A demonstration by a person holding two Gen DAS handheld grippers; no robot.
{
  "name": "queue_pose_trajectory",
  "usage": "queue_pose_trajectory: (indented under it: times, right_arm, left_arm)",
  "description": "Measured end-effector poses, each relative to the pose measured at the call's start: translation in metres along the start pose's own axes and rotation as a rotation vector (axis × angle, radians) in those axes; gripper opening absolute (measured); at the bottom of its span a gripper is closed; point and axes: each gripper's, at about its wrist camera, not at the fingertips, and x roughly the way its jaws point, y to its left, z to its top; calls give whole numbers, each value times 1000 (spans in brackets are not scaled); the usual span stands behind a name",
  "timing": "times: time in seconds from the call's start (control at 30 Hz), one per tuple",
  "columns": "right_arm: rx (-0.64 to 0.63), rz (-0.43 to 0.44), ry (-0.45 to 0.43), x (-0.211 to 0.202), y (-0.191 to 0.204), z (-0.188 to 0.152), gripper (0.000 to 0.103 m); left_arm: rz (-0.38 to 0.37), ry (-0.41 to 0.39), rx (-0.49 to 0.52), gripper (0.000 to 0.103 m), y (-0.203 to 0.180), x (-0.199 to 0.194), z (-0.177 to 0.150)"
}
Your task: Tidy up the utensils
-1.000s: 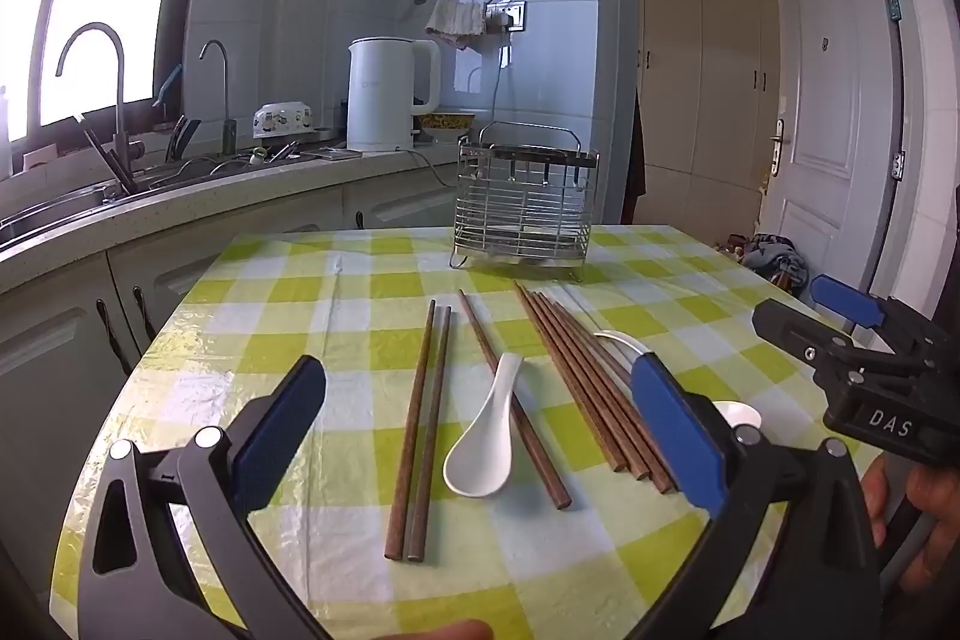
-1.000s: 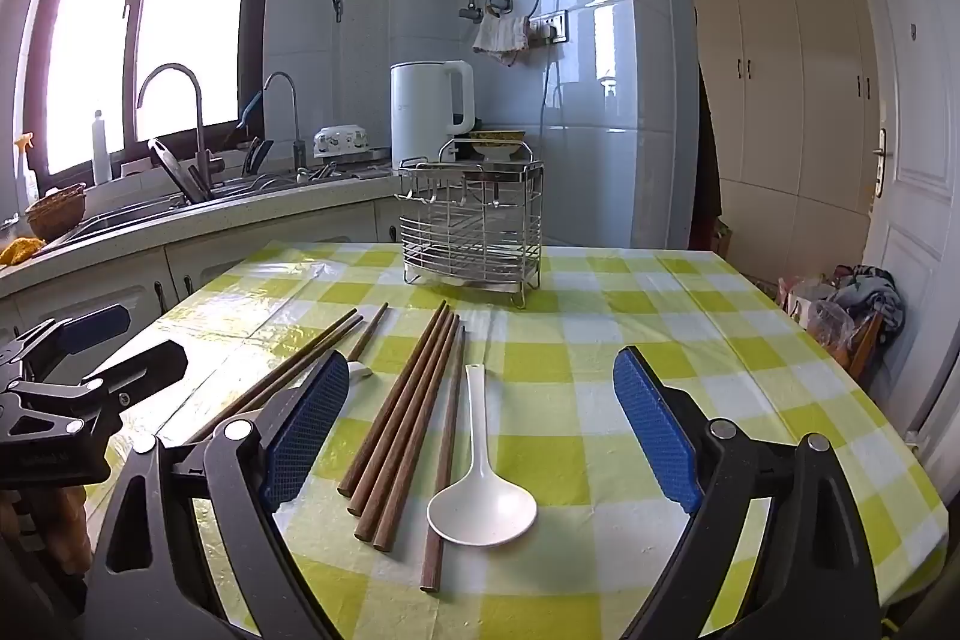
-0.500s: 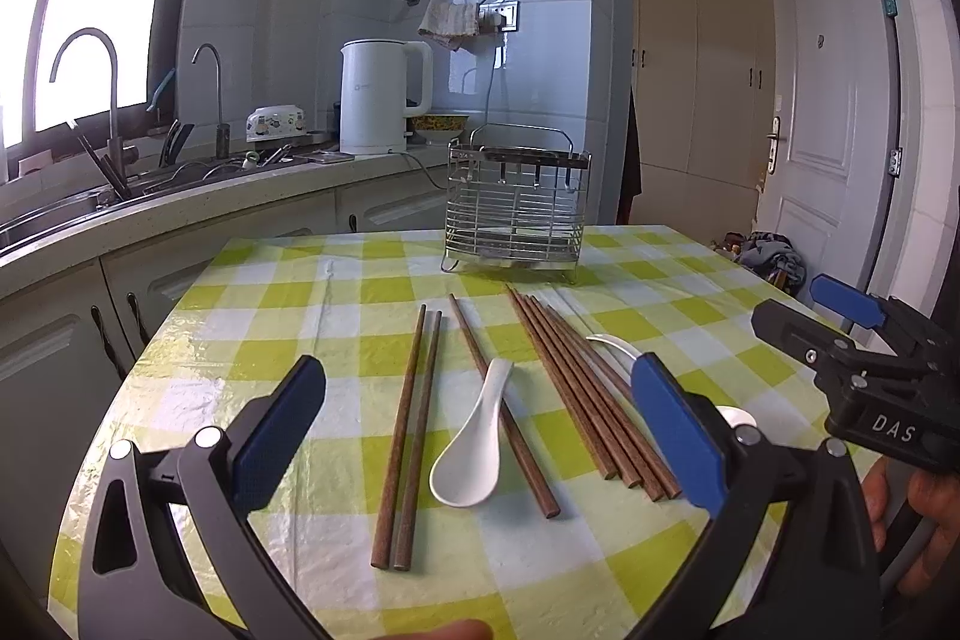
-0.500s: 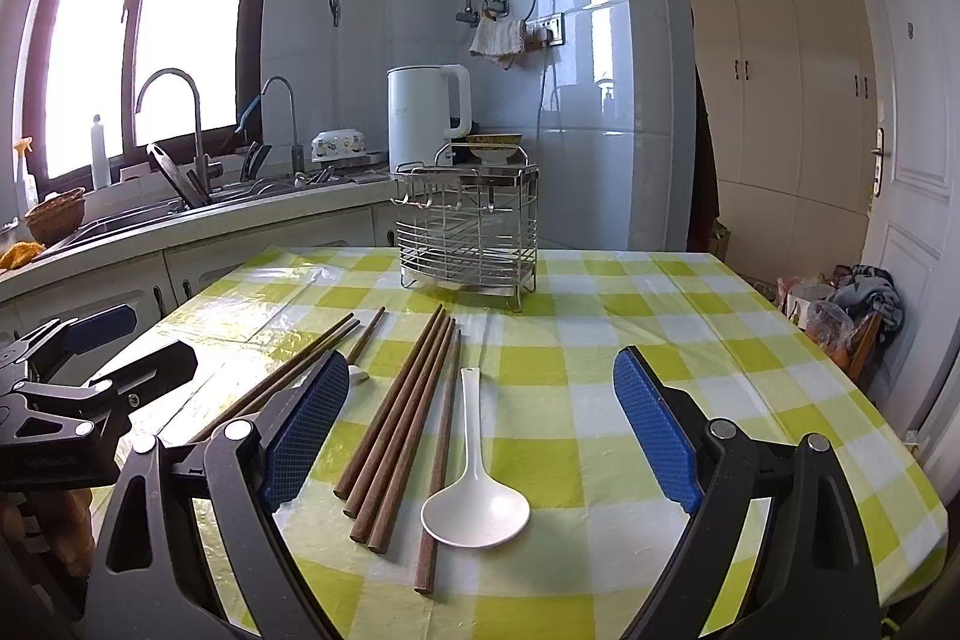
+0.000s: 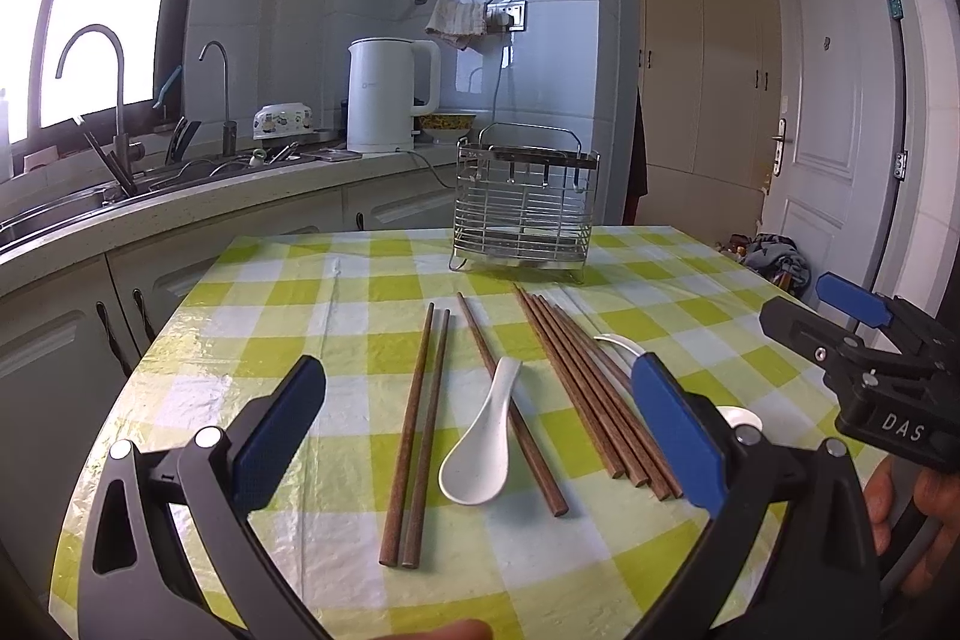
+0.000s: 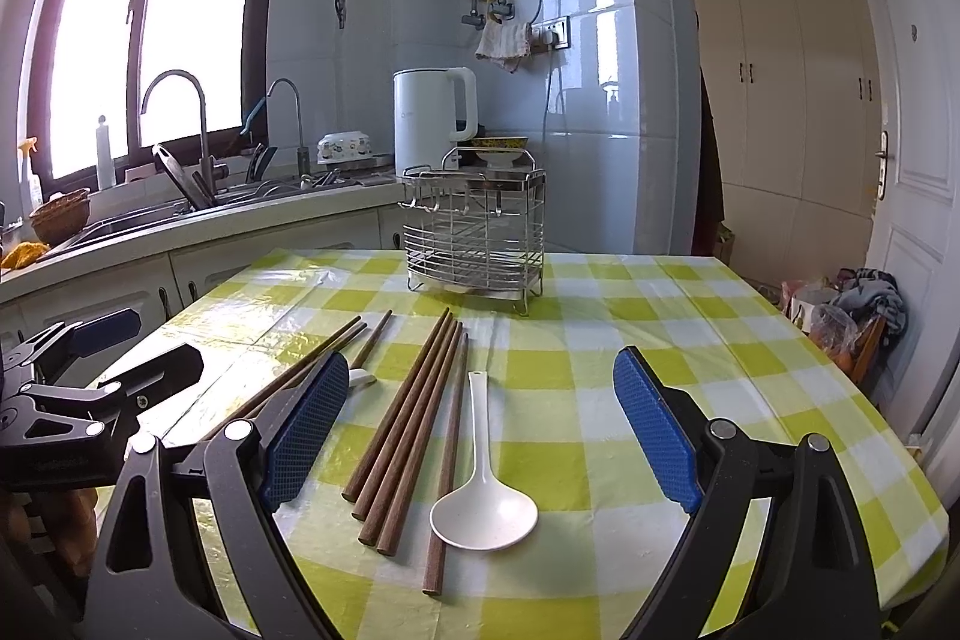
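Several brown wooden chopsticks (image 5: 591, 388) and two white spoons lie on the green-checked table (image 5: 270, 280). A short white spoon (image 5: 480, 448) lies between a chopstick pair (image 5: 417, 424) and a single chopstick. A long-handled white ladle spoon (image 6: 480, 490) lies right of the chopstick bundle (image 6: 408, 424). An empty wire utensil rack (image 5: 525, 214) stands at the table's far side; it also shows in the right wrist view (image 6: 474, 232). My left gripper (image 5: 480, 436) is open above the short spoon. My right gripper (image 6: 480, 436) is open above the ladle spoon.
A white kettle (image 5: 387, 91) and a sink with taps (image 5: 90, 100) stand on the counter behind the table. A door (image 5: 840, 100) and a bundle of bags (image 6: 852, 310) on the floor are to the right. The table's edges are near on both sides.
Both grippers have drawn back and risen slightly, so the utensils and rack look a little farther away. Nothing on the table has moved.
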Motion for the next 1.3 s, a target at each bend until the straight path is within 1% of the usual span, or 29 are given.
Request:
queue_pose_trajectory:
  times: [1.3]
  right_arm:
    - [1,-1,-1,-3,-1,1,84]
  left_arm:
    - [0,1,-1,99,0,-1,0]
